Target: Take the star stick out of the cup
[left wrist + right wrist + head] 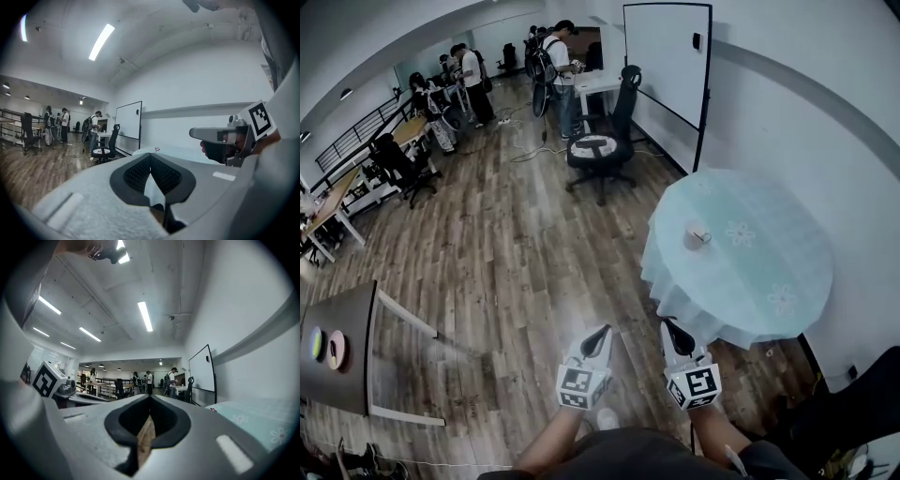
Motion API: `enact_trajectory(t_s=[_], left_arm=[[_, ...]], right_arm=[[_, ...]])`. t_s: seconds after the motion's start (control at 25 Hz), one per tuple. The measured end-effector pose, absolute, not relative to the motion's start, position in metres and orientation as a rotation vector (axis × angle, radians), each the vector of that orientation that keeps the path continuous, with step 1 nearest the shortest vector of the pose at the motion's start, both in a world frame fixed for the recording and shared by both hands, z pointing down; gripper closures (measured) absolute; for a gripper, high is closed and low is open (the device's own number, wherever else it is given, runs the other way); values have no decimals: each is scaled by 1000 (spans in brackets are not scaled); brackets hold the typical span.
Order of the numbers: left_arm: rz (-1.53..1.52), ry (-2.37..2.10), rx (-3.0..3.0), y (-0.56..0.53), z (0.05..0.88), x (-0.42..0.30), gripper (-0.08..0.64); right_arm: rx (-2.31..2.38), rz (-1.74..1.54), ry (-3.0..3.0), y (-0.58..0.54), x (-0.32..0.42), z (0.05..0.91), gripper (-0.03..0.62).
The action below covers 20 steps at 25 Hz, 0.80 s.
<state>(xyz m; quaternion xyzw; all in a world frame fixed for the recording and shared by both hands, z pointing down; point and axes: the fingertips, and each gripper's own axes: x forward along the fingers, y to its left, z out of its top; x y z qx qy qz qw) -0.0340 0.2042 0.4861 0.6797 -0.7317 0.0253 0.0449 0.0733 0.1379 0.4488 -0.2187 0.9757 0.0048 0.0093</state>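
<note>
A round table with a pale teal cloth (769,272) stands at the right in the head view. On it sits a small cup (697,237) with the star stick in it, too small there to make out. The stick's red star (157,149) shows just above the left jaws' tips, and small (213,409) at the table's near edge (253,418). Both grippers hover over the wooden floor, short of the table. My left gripper (604,330) (150,155) is shut and empty. My right gripper (667,323) (150,397) is also shut and empty.
A black office chair (600,150) stands beyond the table, next to a whiteboard (667,56) against the wall. Several people (558,66) stand far back among desks. A dark table (342,347) with two coloured discs is at the left.
</note>
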Motion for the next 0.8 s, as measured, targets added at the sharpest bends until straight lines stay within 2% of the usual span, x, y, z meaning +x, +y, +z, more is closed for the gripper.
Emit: enact_trajectory(t_s=[0.4,0.8], left_arm=[[79,-2179,2127,207,486,-80,555],[76,-2137,2151,172,487,-99,555]], right_arm=[[-756,-34,3000,134,32,449,589],[-827,-37,3002,100,22,454,589]])
